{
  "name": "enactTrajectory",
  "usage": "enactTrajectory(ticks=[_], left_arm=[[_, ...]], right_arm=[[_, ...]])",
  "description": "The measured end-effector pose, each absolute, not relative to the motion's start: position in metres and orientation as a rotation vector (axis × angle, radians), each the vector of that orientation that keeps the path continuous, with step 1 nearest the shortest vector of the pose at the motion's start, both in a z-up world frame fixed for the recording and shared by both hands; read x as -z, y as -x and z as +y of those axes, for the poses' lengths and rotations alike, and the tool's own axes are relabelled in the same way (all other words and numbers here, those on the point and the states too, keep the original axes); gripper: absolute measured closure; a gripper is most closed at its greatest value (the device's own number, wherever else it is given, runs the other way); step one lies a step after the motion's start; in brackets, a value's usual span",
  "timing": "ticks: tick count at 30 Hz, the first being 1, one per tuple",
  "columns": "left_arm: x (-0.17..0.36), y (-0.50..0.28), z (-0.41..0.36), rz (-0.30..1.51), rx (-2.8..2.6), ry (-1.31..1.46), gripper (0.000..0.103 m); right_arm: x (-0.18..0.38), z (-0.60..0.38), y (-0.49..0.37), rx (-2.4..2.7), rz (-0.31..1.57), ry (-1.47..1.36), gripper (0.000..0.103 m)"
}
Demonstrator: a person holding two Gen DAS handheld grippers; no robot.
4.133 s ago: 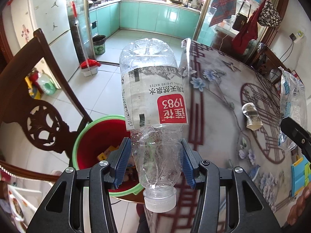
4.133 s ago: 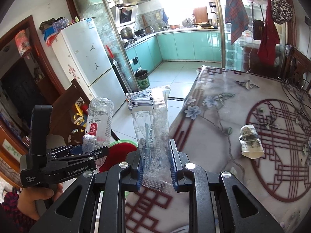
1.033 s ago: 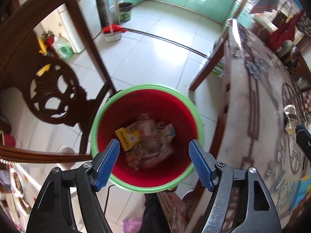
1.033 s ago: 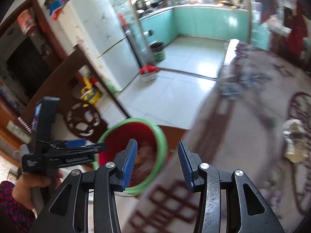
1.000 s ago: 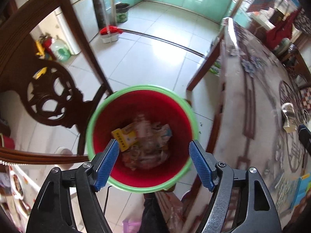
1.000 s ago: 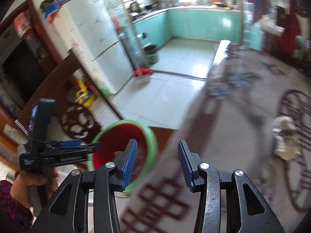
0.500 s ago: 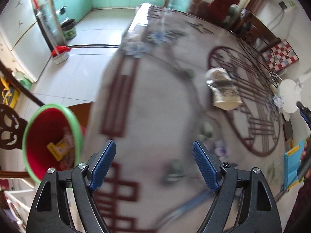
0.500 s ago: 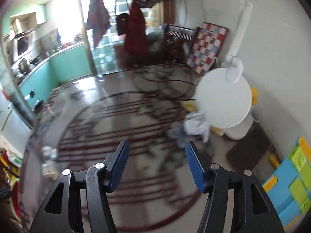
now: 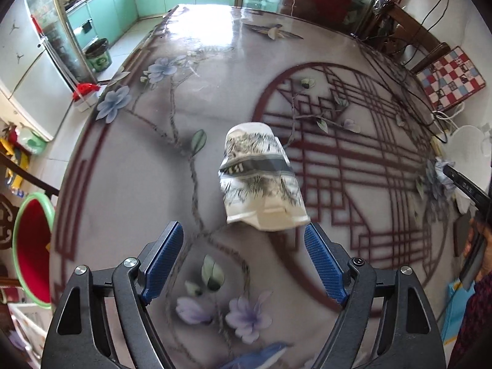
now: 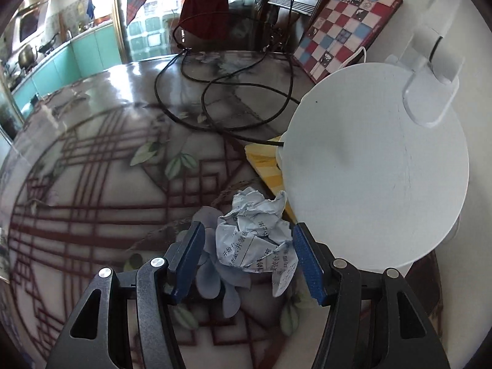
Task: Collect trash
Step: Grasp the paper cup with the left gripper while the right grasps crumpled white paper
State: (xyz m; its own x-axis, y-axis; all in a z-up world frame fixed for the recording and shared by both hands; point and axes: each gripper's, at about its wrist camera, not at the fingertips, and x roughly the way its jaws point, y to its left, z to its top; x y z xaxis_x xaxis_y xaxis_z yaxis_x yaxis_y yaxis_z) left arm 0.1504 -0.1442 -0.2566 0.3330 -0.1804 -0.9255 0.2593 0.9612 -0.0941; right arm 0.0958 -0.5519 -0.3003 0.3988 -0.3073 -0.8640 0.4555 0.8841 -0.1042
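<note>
Left gripper (image 9: 243, 253) hangs over the table (image 9: 129, 184) with jaws spread wide and nothing in them, a crushed cup (image 9: 261, 181) lying just ahead at twelve o'clock. The right gripper (image 10: 247, 256) straddles a paper wad (image 10: 253, 243), jaws just closing in, pads at its sides but not visibly pressing. The bin (image 9: 29, 246) sits off the table edge at nine o'clock in the left view.
</note>
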Motion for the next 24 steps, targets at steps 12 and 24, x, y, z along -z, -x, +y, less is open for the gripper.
enactTrajectory(ticks=[12, 24], left_arm=[[0.289, -0.185, -0.156, 1.303, 0.266, 0.03, 0.036], [0.286, -0.195, -0.148, 1.354, 0.277, 0.203, 0.041]], right_arm=[[0.277, -0.544, -0.08, 0.371, 0.95, -0.295, 0.055], [0.26, -0.513, -0.082, 0.308, 0.922, -0.313, 0.055]])
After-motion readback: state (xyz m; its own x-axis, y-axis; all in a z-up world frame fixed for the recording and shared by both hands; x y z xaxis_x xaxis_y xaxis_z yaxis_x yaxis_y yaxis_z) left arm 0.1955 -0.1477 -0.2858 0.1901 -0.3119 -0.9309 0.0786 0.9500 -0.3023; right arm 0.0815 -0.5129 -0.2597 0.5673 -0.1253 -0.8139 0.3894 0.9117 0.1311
